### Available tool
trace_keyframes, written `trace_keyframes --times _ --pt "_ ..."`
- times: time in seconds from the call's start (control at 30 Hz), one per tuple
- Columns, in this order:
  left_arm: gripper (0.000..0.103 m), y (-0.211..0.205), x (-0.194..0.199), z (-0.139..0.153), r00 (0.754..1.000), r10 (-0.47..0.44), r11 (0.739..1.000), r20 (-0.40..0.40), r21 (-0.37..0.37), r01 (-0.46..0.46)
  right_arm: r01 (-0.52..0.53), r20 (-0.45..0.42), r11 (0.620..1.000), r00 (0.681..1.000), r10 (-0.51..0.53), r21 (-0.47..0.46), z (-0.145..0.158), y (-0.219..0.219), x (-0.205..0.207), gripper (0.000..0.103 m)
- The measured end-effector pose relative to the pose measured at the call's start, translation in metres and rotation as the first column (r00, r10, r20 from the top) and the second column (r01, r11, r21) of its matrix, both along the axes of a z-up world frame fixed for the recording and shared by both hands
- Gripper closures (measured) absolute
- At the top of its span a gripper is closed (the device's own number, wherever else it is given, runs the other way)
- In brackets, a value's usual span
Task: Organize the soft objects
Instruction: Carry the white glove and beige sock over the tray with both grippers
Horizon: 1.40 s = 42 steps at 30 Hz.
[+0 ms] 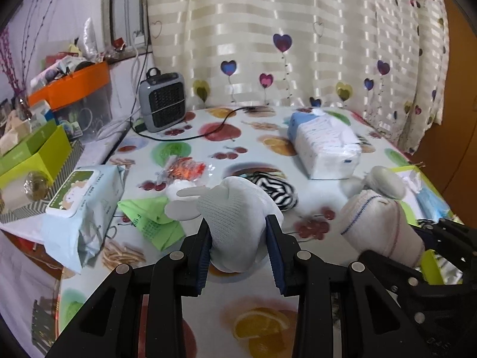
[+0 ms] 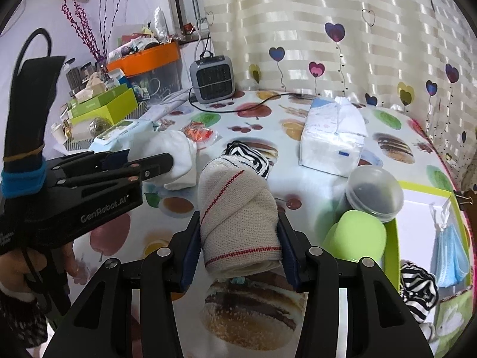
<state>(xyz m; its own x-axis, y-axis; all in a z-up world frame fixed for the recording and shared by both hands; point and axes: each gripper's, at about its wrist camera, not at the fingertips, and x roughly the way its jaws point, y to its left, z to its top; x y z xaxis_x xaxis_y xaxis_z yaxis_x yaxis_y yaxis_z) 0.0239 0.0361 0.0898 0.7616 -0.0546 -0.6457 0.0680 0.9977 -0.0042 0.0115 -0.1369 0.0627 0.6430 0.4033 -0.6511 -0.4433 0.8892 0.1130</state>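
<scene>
Gripping a rolled white sock (image 1: 238,217), the left tool (image 1: 238,250) sits low in the centre of its view, pads pressed into both sides. The right tool (image 2: 238,247) likewise clamps a cream sock roll with red stitching (image 2: 238,217), low centre of its view. Between them the fruit-print table (image 2: 253,313) lies bare, with a striped black-and-white bundle (image 1: 274,189) just ahead. The left view alone shows a green pouch (image 1: 152,217) and a wipes pack (image 1: 83,208) crowding the lower left. The right view alone shows a green box (image 2: 396,229) at the right edge, holding a blue mask (image 2: 450,253), beside a lidded clear cup (image 2: 372,194) and a green cup (image 2: 354,235).
</scene>
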Motion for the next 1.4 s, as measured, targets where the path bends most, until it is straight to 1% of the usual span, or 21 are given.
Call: trace_keyframes --times 0.17,0.23,0.33,0.67,0.77,0.87,1.07,1.17,1.27,1.4 --pt "0.07 -0.01 -0.01 0.006 1.0 -0.025 1.0 0.016 -0.01 0.025 0.034 0.017 0.999 0.999 -0.034 0.01 0.007 -0.011 -0.006 0.055" --pt "0.07 -0.015 -0.014 0.008 0.999 -0.033 0.999 0.032 0.005 0.033 0.045 0.023 0.999 0.999 -0.045 0.012 0.01 -0.015 -0.009 0.055" --pt "0.07 -0.019 -0.017 0.01 0.998 -0.055 0.998 0.023 -0.021 0.056 0.063 0.032 0.998 0.997 -0.064 0.016 0.013 -0.022 -0.012 0.055" --pt "0.07 -0.05 -0.024 0.02 0.991 -0.127 0.991 0.036 -0.03 0.128 0.141 0.059 0.99 0.988 -0.142 0.018 0.025 -0.057 -0.019 0.055" --pt "0.07 -0.066 -0.025 0.023 0.986 -0.162 0.986 0.046 -0.02 0.163 0.171 0.068 0.985 0.983 -0.172 0.019 0.029 -0.071 -0.021 0.055" --pt "0.07 -0.085 -0.023 0.025 0.977 -0.21 0.977 0.038 -0.028 0.211 0.208 0.075 0.978 0.975 -0.208 0.014 0.033 -0.091 -0.022 0.055" --pt "0.069 -0.12 -0.015 0.026 0.96 -0.278 0.959 0.023 -0.055 0.279 0.274 0.078 0.962 0.959 -0.273 0.003 0.037 -0.127 -0.021 0.055" --pt "0.069 -0.14 -0.011 0.024 0.949 -0.315 0.947 0.012 -0.06 0.316 0.304 0.074 0.953 0.95 -0.303 0.0 0.037 -0.147 -0.02 0.055" --pt "0.069 -0.159 -0.003 0.021 0.937 -0.349 0.934 -0.001 -0.077 0.348 0.333 0.059 0.943 0.942 -0.331 -0.013 0.034 -0.166 -0.016 0.055" --pt "0.069 -0.184 0.006 0.015 0.922 -0.387 0.92 -0.024 -0.079 0.384 0.371 0.037 0.928 0.928 -0.37 -0.025 0.027 -0.191 -0.008 0.055"
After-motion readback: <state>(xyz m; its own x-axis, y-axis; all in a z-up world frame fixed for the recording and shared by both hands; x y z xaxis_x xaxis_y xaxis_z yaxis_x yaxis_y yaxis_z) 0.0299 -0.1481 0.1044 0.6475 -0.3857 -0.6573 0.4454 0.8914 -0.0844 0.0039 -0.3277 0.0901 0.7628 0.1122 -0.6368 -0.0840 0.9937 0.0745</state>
